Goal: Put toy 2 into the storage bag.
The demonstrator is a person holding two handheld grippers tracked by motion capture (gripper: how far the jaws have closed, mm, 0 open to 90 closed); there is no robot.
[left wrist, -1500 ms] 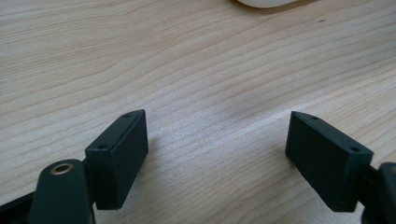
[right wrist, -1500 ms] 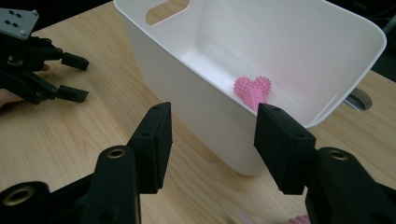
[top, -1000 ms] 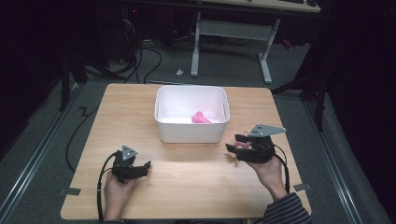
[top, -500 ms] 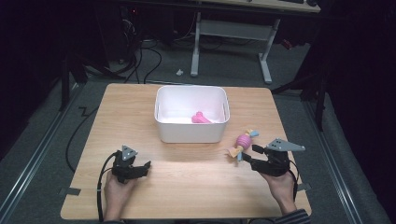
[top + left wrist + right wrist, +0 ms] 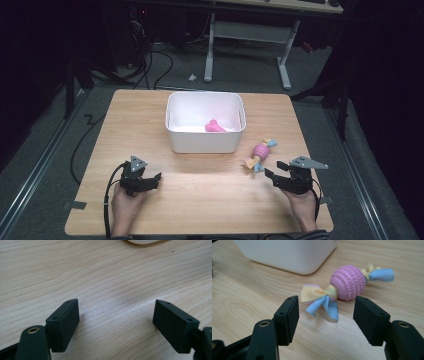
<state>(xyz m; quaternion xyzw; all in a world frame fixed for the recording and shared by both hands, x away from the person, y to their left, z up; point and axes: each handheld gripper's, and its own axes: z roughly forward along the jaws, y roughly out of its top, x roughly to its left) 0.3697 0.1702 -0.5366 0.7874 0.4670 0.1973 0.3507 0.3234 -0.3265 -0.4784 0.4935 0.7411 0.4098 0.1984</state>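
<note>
The pink knobbed ball toy (image 5: 348, 283) with its yellow and blue cloth tails lies on the desk (image 5: 200, 200), just right of the white bin (image 5: 205, 123) and near its front right corner. It lies free of my right fingers (image 5: 326, 320), which stand just short of its nearer tail. Those fingers have just been opening, and nothing is pinched between them; the nearer blue and yellow tail sits ahead of the gap, not inside it. In the high view my right gripper (image 5: 280, 180) rests low over the desk near its right front edge, pointing toward the toy (image 5: 260, 152). Inside the bin lies a second pink piece (image 5: 215, 127), which may be another toy, though it is too small there to tell. My left gripper (image 5: 150, 181) sits well apart at the left front of the desk, its fingers (image 5: 116, 327) spread wide over bare wood with nothing between them, and the bin's rounded corner (image 5: 143, 241) shows just ahead.
</note>
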